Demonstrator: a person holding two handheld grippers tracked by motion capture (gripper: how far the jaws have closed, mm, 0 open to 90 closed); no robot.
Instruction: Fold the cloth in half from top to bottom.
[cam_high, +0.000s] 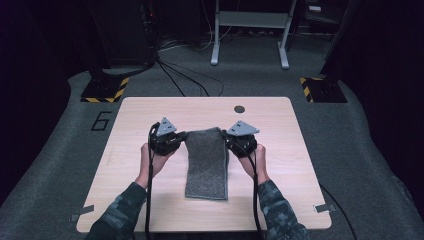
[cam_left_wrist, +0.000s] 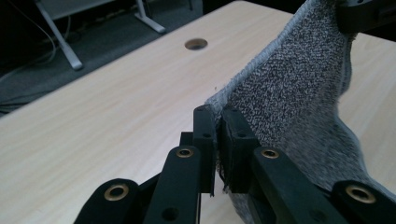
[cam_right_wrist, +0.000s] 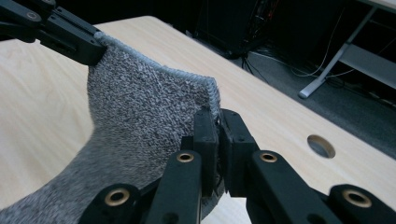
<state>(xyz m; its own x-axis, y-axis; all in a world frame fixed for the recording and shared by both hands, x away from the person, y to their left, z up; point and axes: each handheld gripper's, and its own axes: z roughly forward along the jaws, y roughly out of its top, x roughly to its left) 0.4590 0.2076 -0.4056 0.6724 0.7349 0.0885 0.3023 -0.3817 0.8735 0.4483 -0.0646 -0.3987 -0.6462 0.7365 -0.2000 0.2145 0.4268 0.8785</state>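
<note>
One wooden table (cam_high: 150, 210), one grey towel (cam_high: 206, 170), two grippers, two hands, counted in the high view. At centre left of that frame, left gripper (cam_high: 181, 136) held in the left hand (cam_high: 154, 161), jaws pinched tight on the towel's far left corner. At centre, the towel itself, a long narrow strip lying on the tabletop between the two forearms, long axis running from the near edge of the table toward the far edge, far end lifted off the wood, near end flat. At centre right, right gripper (cam_high: 227, 137) held in the right hand (cam_high: 255, 162), jaws likewise clamped on the far right corner. Just above the towel, one round hole (cam_high: 239, 109) in the tabletop.

Seen close in the left gripper view: left gripper (cam_left_wrist: 218, 116) with jaws pressed together on the stitched hem, cloth rising taut to the upper right of the frame where the other gripper's black jaw bites it. Seen close in the right gripper view: right gripper (cam_right_wrist: 218, 114) closed on the hemmed corner, towel (cam_right_wrist: 140, 116) sagging between the two grips, the opposite gripper at upper left. Camouflage sleeves (cam_high: 275, 210) visible from above.
</note>
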